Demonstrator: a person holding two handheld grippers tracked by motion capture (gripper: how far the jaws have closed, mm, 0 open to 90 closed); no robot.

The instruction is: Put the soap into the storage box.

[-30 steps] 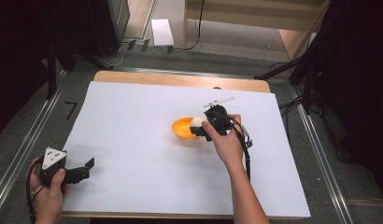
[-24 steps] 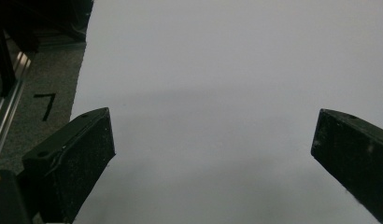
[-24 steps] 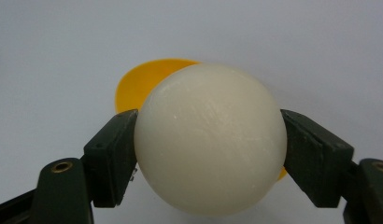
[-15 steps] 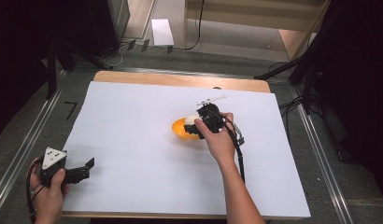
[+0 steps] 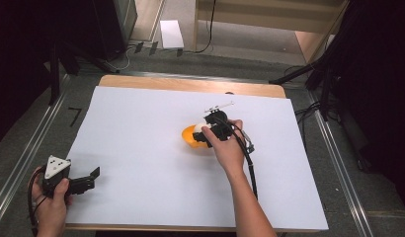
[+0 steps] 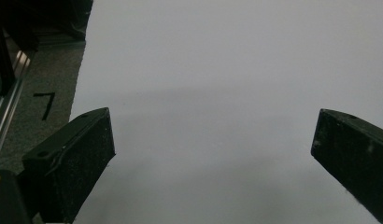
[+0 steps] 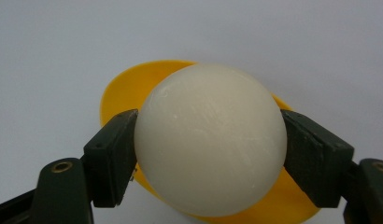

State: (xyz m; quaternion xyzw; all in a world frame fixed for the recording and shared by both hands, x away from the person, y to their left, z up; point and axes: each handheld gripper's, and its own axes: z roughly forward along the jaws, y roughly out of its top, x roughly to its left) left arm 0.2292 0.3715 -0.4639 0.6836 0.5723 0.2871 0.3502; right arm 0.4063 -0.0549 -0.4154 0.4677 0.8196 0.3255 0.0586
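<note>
Between your right tongs (image 7: 210,154) sat the ball (image 7: 210,140), pinched above the bowl (image 7: 124,91); left tongs (image 6: 213,154) hung spread. Smooth and round, it could have squirted free.

My right hand (image 5: 229,148) is reaching out over the middle of the table, forearm running in from the bottom edge, wrapping around the right gripper (image 5: 203,133) and pointing it toward the left. Its two black jaws are pressing in from both sides, each touching what sits between them. My left hand (image 5: 50,205) is resting low at the near left corner, gripping the left gripper (image 5: 94,175), its grey three-cornered plate facing up. Those jaws are standing wide apart, holding nothing, aiming toward the right.
</note>
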